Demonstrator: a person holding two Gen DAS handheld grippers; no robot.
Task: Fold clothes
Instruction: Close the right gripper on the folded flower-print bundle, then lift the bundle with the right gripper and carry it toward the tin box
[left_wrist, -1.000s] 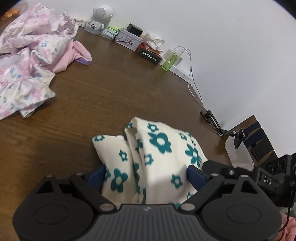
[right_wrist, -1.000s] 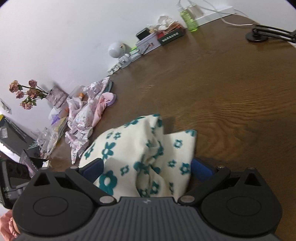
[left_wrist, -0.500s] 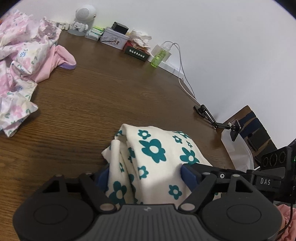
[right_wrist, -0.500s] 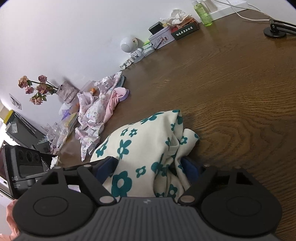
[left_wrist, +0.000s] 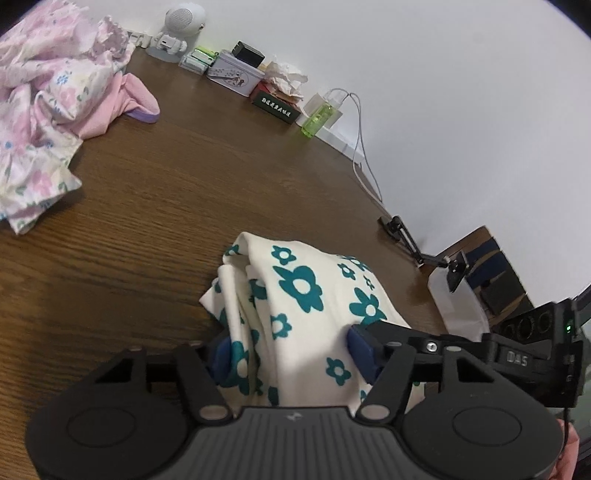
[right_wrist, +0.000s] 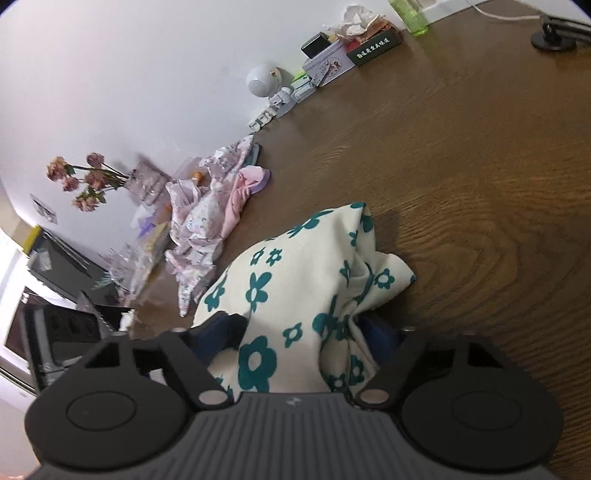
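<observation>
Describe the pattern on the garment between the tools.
Cream fabric with teal flowers, clearest in the left wrist view.

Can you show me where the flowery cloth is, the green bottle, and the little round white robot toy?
flowery cloth (left_wrist: 299, 284): left wrist view, on a big teal flower.
green bottle (left_wrist: 317, 120): left wrist view, on its green body.
white robot toy (right_wrist: 263, 79): right wrist view, on its round head.

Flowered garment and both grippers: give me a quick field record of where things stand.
garment: cream with teal flowers, bunched on the wood table
left gripper: jaws closing, garment between the pads
right gripper: jaws closing, same garment between the pads
fold state: crumpled, not yet folded flat
other clothes: pink floral pile, far left, untouched
clutter by wall: tin, green bottle
</observation>
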